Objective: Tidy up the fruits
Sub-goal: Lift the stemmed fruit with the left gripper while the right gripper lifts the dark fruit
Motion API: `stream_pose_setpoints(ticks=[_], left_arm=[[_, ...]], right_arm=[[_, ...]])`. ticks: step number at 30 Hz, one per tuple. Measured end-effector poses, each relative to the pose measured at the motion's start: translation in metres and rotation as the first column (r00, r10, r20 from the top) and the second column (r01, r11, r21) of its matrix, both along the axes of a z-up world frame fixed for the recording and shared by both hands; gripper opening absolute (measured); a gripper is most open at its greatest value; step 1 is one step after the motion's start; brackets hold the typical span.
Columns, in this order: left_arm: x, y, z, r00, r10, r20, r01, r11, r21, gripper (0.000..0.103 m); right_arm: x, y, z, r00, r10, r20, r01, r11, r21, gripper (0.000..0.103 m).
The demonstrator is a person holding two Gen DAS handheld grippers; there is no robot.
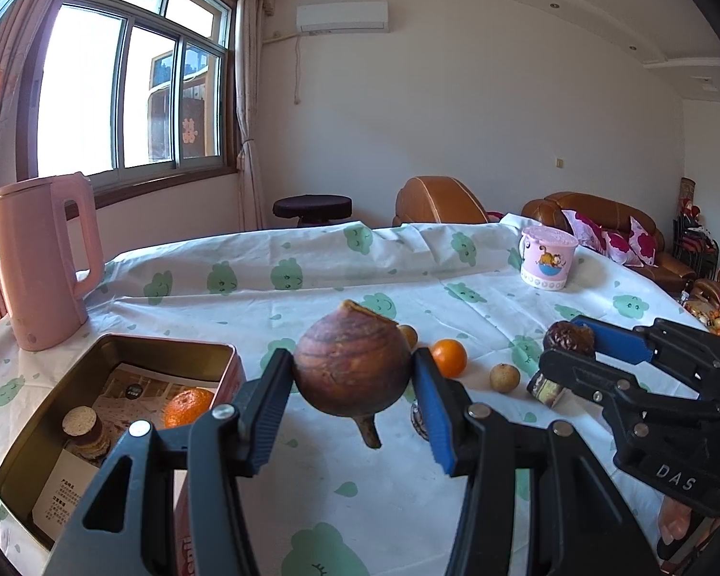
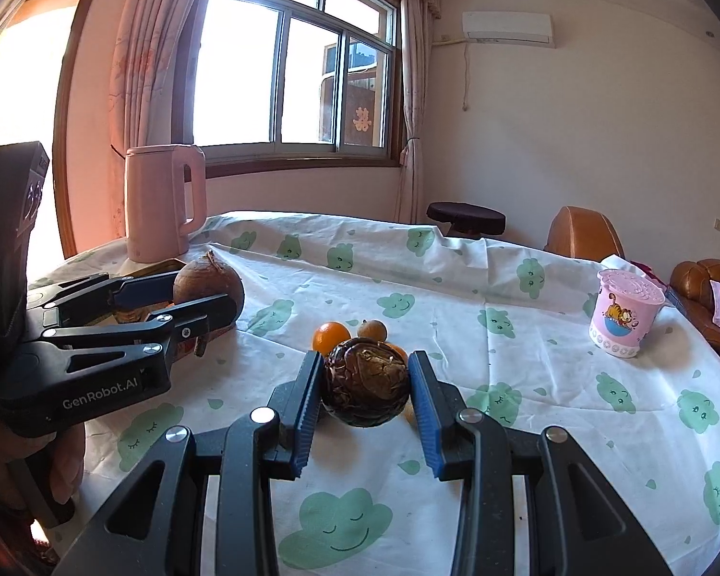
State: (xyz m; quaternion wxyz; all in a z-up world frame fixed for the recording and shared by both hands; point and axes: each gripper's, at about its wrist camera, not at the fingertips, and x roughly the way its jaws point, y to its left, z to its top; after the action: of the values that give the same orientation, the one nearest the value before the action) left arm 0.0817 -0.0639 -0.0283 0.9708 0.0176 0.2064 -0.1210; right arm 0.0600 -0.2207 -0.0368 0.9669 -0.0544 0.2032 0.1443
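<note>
Orange fruit (image 1: 187, 405) inside tin (image 1: 33, 441)

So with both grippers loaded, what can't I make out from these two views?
- Left wrist view: the dark item on the cloth, hidden behind the left gripper finger.
- Left wrist view: the tin floor's near part, covered by the gripper body.
- Right wrist view: an orange fruit mostly hidden behind the wrinkled dark fruit in the right gripper.

"DAS" on right tool (image 1: 569, 353) body | "GenRobot.AI" on left tool (image 2: 206, 295) body
</note>
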Motion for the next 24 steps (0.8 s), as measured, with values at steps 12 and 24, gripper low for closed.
stream_pose_setpoints(ticks=[12, 24], left_arm=[[-0.006, 0.004, 0.002, 0.999, 0.021, 0.038, -0.02, 1.0, -0.013, 0.053], [-0.011, 0.008, 0.004, 0.996, 0.051, 0.07, -0.049, 0.999, -0.022, 0.053]], right_arm=[[-0.006, -0.005, 0.003, 0.999, -0.012, 0.036, 0.011, 1.0, 0.024, 0.038], [-0.013, -0.009, 0.006, 0.997, -0.025, 0.073, 0.022, 0.999, 0.047, 0.038]])
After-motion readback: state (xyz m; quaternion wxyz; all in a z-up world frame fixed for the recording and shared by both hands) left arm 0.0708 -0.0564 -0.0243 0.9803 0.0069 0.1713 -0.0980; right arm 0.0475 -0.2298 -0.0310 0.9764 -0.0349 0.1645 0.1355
